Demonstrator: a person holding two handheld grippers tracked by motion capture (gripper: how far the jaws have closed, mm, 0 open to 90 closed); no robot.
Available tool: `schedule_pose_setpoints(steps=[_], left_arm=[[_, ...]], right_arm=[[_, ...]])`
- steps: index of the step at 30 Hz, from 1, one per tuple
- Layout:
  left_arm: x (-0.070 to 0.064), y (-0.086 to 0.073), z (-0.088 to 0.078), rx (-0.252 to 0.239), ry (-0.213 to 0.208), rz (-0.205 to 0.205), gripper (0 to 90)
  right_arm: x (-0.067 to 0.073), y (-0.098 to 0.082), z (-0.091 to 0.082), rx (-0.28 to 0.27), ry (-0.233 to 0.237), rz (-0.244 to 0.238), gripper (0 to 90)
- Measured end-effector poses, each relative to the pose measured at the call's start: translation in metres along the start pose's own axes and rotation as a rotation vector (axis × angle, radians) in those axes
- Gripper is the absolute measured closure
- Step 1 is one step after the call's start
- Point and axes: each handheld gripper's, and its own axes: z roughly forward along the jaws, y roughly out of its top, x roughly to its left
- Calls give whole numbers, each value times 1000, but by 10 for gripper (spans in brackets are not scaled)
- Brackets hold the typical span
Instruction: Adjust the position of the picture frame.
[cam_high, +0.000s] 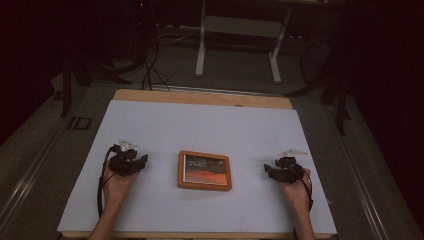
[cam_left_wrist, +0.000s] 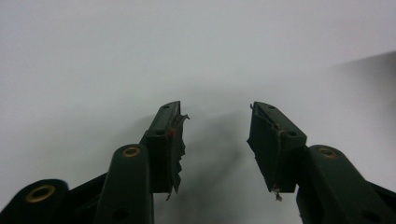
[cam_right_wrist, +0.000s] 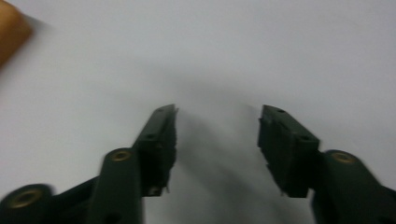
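2 black two-jaw handheld grippers: left gripper (cam_high: 143, 160), right gripper (cam_high: 267, 168); brass-ringed screw holes, frayed jaw pads (cam_left_wrist: 272, 140), grey triangular top plates, trailing black cables.

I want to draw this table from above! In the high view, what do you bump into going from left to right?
Left gripper → orange-framed picture lying flat in the middle → right gripper, all on the white table cover.

I see the white rectangular table sheet (cam_high: 150, 125) evenly lit amid dark surroundings; my right gripper view is blurred, with soft shadows beneath both jaw pairs
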Motion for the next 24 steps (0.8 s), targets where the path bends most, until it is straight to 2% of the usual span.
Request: schedule_pose_setpoints(steps=[1,2,3,4,5,7,12,15,17,24], left_arm=[[0,0,-2,-5,-26,-7,574],[0,0,-3,-12,-45,-8,574],[-2,0,-6,-28,-90,-16,575],[-2,0,-6,-28,-90,-16,575],[-5,1,-11,-52,-114,-1,575],[-11,3,-19,-80,-121,25,597],[-19,4,-30,-128,-156,54,644],[-23,3,-34,-143,-166,83,672],[-27,3,-36,-148,-174,101,685],[-45,2,-38,-143,-237,146,695]], right_arm=[[4,2,-3,-25,20,-10,514],[4,2,-3,-25,20,-10,514],[6,3,-5,-44,35,-18,520],[6,3,-5,-44,35,-18,520],[7,4,-5,-48,41,-20,521],[11,6,-6,-60,57,-30,521],[17,10,2,-71,97,-46,539],[23,14,6,-77,109,-66,558],[27,16,7,-84,126,-62,574],[38,24,10,-91,156,-77,590]])
